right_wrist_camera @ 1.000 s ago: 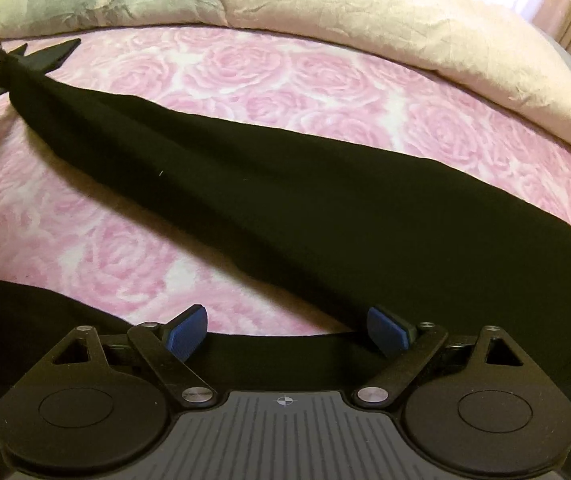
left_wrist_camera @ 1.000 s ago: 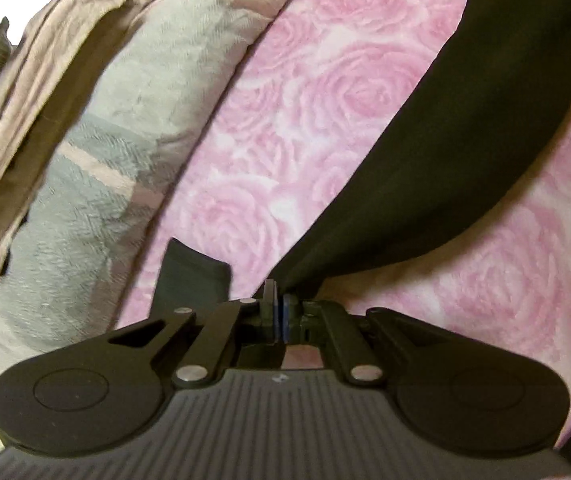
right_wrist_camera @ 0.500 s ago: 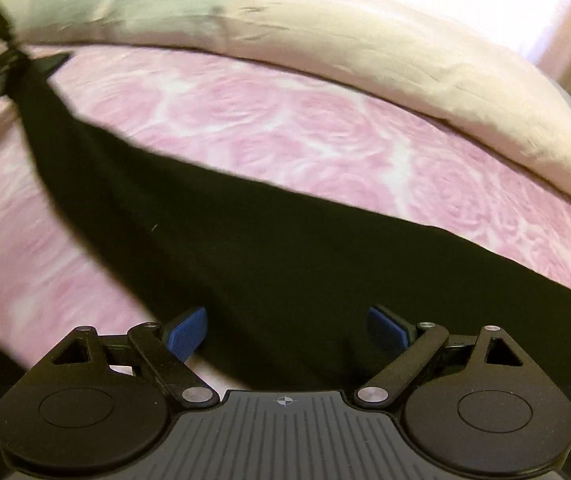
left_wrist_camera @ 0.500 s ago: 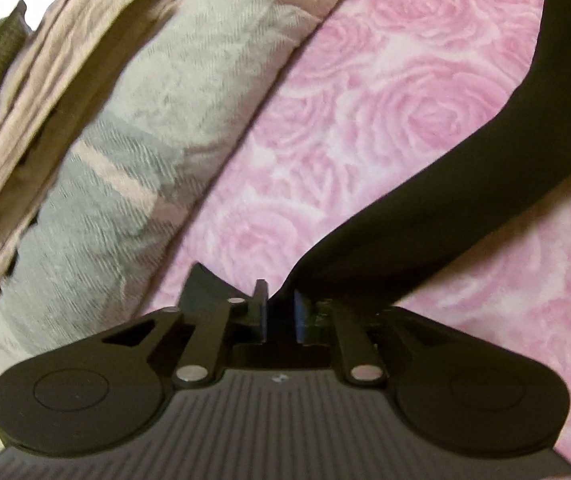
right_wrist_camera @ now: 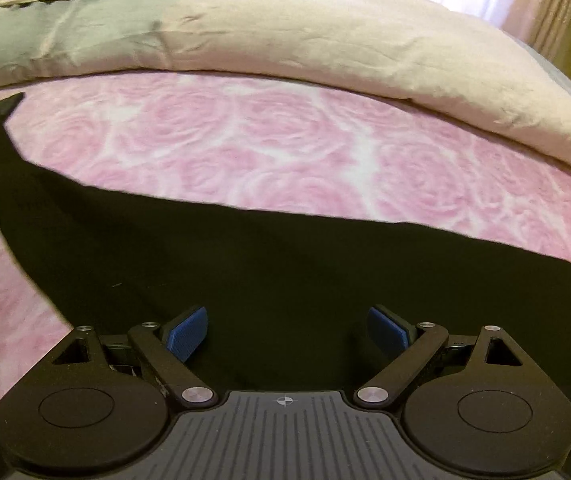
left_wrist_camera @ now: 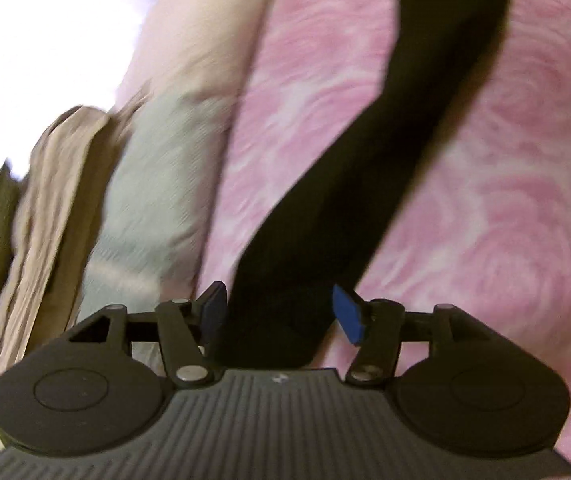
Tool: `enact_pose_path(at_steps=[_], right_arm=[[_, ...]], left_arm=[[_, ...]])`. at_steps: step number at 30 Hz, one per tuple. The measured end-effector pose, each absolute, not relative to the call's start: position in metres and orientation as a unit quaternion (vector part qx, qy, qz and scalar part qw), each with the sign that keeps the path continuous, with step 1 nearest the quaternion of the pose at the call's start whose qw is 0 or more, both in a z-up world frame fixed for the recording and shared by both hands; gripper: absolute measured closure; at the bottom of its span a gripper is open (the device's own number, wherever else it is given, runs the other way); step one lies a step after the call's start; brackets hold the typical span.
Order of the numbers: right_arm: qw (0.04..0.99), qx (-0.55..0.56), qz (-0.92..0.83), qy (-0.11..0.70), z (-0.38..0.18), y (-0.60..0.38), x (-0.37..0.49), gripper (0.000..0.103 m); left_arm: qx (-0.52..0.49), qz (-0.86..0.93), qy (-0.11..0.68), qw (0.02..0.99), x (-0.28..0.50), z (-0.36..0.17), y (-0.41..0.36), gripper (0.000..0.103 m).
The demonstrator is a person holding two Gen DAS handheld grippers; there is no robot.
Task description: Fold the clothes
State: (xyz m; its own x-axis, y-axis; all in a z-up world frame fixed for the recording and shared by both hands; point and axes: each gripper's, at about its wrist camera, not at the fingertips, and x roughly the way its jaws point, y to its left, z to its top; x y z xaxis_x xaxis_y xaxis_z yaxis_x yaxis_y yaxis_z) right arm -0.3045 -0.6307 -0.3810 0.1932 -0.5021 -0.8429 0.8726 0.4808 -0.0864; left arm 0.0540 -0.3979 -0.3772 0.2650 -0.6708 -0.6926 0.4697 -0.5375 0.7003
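Your left hand-held gripper (left_wrist_camera: 279, 314) has its jaws opening, and the narrow end of the black garment (left_wrist_camera: 417, 128) lies between the blue pads (left_wrist_camera: 347, 316) with a visible gap on the right side, so the pads no longer clamp it; the left pad sits right at the cloth's edge, and blur keeps you from telling whether it touches. To the left of that strip you see a grey-green and beige duvet (left_wrist_camera: 157, 184) bunched along the bed, and under the strip the pink rose-patterned bedspread (left_wrist_camera: 505, 240). Your right hand-held gripper (right_wrist_camera: 287, 330) stands wide open above the broad part of the black garment (right_wrist_camera: 285, 272), its pads (right_wrist_camera: 187, 332) apart with nothing pinched between them. From there the garment lies flat on the pink bedspread (right_wrist_camera: 245, 140) and tapers toward the left edge of the right wrist view. The duvet (right_wrist_camera: 325, 40) runs along the far side of the bed, with a bright window behind it.
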Motion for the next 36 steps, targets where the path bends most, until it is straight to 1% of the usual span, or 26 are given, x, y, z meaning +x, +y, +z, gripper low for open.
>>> enact_pose_path(at_steps=[1, 2, 3, 4, 5, 6, 7, 11, 14, 16, 20, 22, 24, 29, 33, 36], right_arm=[[0.744, 0.214, -0.46, 0.435, -0.382, -0.625, -0.302, 0.013], [0.744, 0.216, -0.458, 0.435, -0.383, -0.621, -0.3, 0.013], [0.745, 0.218, -0.455, 0.436, -0.385, -0.617, -0.299, 0.013], [0.745, 0.22, -0.452, 0.439, -0.385, -0.612, -0.298, 0.013], [0.745, 0.22, -0.45, 0.441, -0.386, -0.608, -0.298, 0.013], [0.745, 0.218, -0.448, 0.444, -0.386, -0.604, -0.299, 0.013], [0.745, 0.217, -0.446, 0.447, -0.386, -0.6, -0.299, 0.013], [0.739, 0.221, -0.445, 0.455, -0.383, -0.589, -0.308, 0.013], [0.738, 0.228, -0.445, 0.452, -0.374, -0.58, -0.313, 0.013], [0.742, 0.232, -0.437, 0.453, -0.37, -0.573, -0.313, 0.013], [0.746, 0.243, -0.418, 0.457, -0.367, -0.557, -0.312, 0.013], [0.745, 0.25, -0.406, 0.465, -0.37, -0.549, -0.31, 0.013], [0.744, 0.253, -0.4, 0.471, -0.372, -0.541, -0.31, 0.013], [0.732, 0.263, -0.403, 0.482, -0.374, -0.528, -0.321, 0.013], [0.717, 0.285, -0.422, 0.476, -0.368, -0.524, -0.337, 0.013], [0.703, 0.302, -0.443, 0.467, -0.365, -0.522, -0.353, 0.013]], left_arm=[[0.638, -0.605, -0.087, 0.469, 0.049, -0.384, -0.405, 0.047], [0.64, -0.604, -0.093, 0.467, 0.046, -0.39, -0.411, 0.049], [0.641, -0.603, -0.093, 0.466, 0.044, -0.394, -0.419, 0.058], [0.641, -0.603, -0.085, 0.467, 0.043, -0.396, -0.427, 0.063], [0.641, -0.604, -0.077, 0.468, 0.042, -0.396, -0.434, 0.074], [0.642, -0.605, -0.069, 0.466, 0.043, -0.394, -0.438, 0.094], [0.645, -0.605, -0.063, 0.462, 0.044, -0.391, -0.44, 0.102], [0.658, -0.605, -0.063, 0.444, 0.045, -0.362, -0.42, 0.102], [0.669, -0.604, -0.052, 0.43, 0.034, -0.329, -0.375, 0.102], [0.68, -0.609, -0.035, 0.407, 0.024, -0.323, -0.337, 0.102], [0.701, -0.61, 0.026, 0.369, 0.007, -0.36, -0.286, 0.102], [0.703, -0.605, 0.052, 0.37, 0.003, -0.38, -0.274, 0.102], [0.698, -0.602, 0.075, 0.381, 0.003, -0.39, -0.27, 0.102], [0.697, -0.596, 0.076, 0.391, 0.008, -0.386, -0.267, 0.102], [0.72, -0.565, 0.086, 0.393, 0.028, -0.38, -0.264, 0.101], [0.72, -0.549, 0.109, 0.411, 0.04, -0.371, -0.265, 0.101]])
